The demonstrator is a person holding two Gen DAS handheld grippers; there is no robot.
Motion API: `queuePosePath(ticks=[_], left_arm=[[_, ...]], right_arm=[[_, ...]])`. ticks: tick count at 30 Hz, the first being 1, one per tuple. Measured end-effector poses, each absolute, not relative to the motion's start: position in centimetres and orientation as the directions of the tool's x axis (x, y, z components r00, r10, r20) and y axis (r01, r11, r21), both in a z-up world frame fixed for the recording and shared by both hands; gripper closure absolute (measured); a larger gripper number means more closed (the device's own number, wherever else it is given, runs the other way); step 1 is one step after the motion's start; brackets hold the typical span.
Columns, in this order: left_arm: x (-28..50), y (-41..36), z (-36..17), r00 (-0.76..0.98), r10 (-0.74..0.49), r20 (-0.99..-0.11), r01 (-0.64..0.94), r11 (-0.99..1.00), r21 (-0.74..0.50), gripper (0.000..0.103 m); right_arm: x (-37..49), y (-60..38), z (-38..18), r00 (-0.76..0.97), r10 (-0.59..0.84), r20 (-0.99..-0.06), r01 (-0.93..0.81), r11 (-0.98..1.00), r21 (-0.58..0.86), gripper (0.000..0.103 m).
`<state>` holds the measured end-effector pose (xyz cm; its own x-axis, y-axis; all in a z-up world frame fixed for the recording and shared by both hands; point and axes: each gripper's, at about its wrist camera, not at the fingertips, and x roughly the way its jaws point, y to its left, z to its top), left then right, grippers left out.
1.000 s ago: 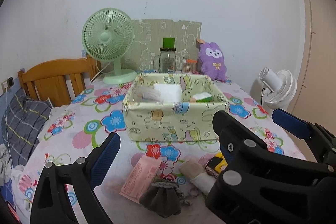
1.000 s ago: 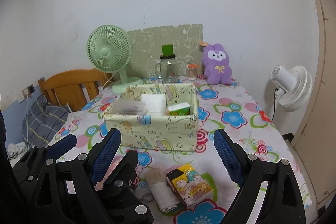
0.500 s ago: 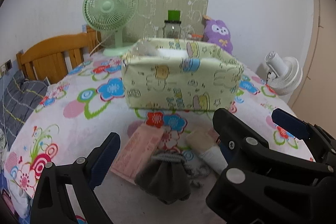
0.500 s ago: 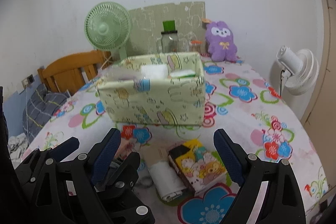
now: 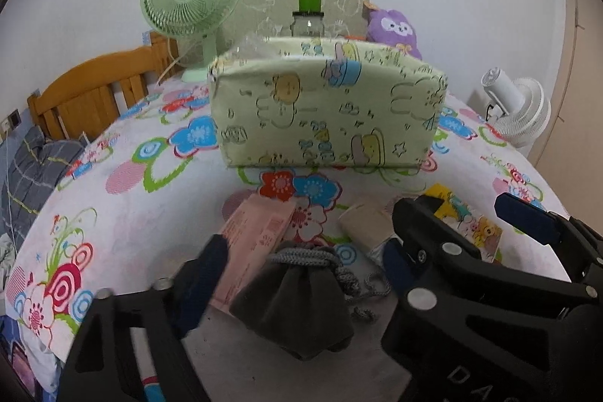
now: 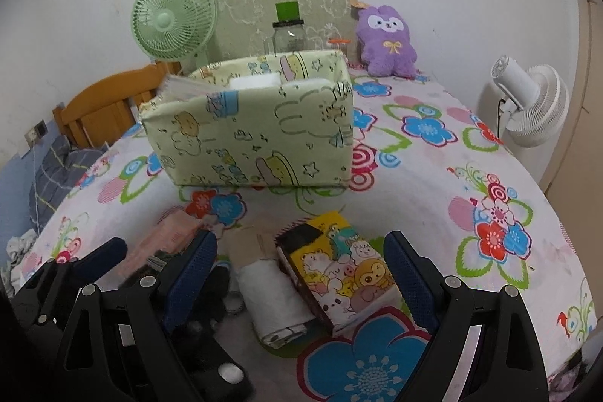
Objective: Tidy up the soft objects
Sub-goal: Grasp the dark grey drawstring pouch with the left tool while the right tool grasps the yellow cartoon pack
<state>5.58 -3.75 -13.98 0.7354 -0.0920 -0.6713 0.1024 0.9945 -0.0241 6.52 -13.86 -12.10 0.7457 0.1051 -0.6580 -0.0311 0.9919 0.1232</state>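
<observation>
A grey drawstring pouch [image 5: 297,307] is seen lying on the near part of the counter [image 5: 124,213], which is covered by a flowered cloth; its cord is trailed to the right. The pouch lies between the spread fingers of the left tool [image 5: 301,274], which is held wide open with nothing gripped; whether the fingers touch the pouch cannot be told. Just left of the pouch, and partly under it, a pink flat packet [image 5: 256,232] is laid. To the right a rolled white and beige cloth [image 6: 271,292] is placed, and touching its right side a yellow cartoon-printed tissue pack [image 6: 339,270] is found. These two lie between the fingers of the right tool [image 6: 301,277], which is likewise fully open and empty. Farther back, a pale green fabric storage box [image 6: 256,130] printed with cartoon animals is set in the middle of the counter, with a white item and clear plastic showing above its rim. Behind it, at the far edge, a green desk fan [image 6: 173,21], a glass jar with a green lid [image 6: 288,32], a patterned board [image 6: 286,2] and a purple plush toy [image 6: 388,40] are ranged against the wall. A white fan [image 6: 527,104] is seen off the right side, and a wooden headboard [image 5: 94,93] at the left.
</observation>
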Motion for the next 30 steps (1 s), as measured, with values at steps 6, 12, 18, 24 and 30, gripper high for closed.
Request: queuePosePath(ticks=[6, 12, 18, 24, 30], left_arm=[[5.7, -3.9, -14.5, 0.723, -0.084, -0.686, 0.111, 0.994, -0.005, 0.05], [5.8, -4.5, -14.4, 0.722, -0.106, -0.684, 0.135, 0.991, -0.011, 0.056], [6.1, -5.4, -14.2, 0.72, -0.122, -0.683, 0.154, 0.988, -0.014, 0.057], [6.6, -6.1, -14.3, 0.715, -0.103, -0.691, 0.154, 0.988, 0.013, 0.057], [7.1, -6.9, -14.7, 0.714, -0.068, -0.697, 0.147, 0.988, 0.054, 0.057]], right_arm=[[6.7, -13.5, -12.2, 0.743, 0.112, -0.66, -0.043, 0.992, 0.121, 0.011], [6.9, -13.7, -12.4, 0.739, 0.11, -0.665, -0.036, 0.992, 0.124, 0.011], [7.3, -14.5, -12.8, 0.733, 0.057, -0.678, 0.013, 0.995, 0.098, 0.013], [7.9, -15.5, -13.5, 0.71, 0.073, -0.7, 0.025, 0.991, 0.129, 0.016], [8.7, -16.3, -14.4, 0.682, 0.066, -0.728, 0.059, 0.988, 0.144, 0.017]])
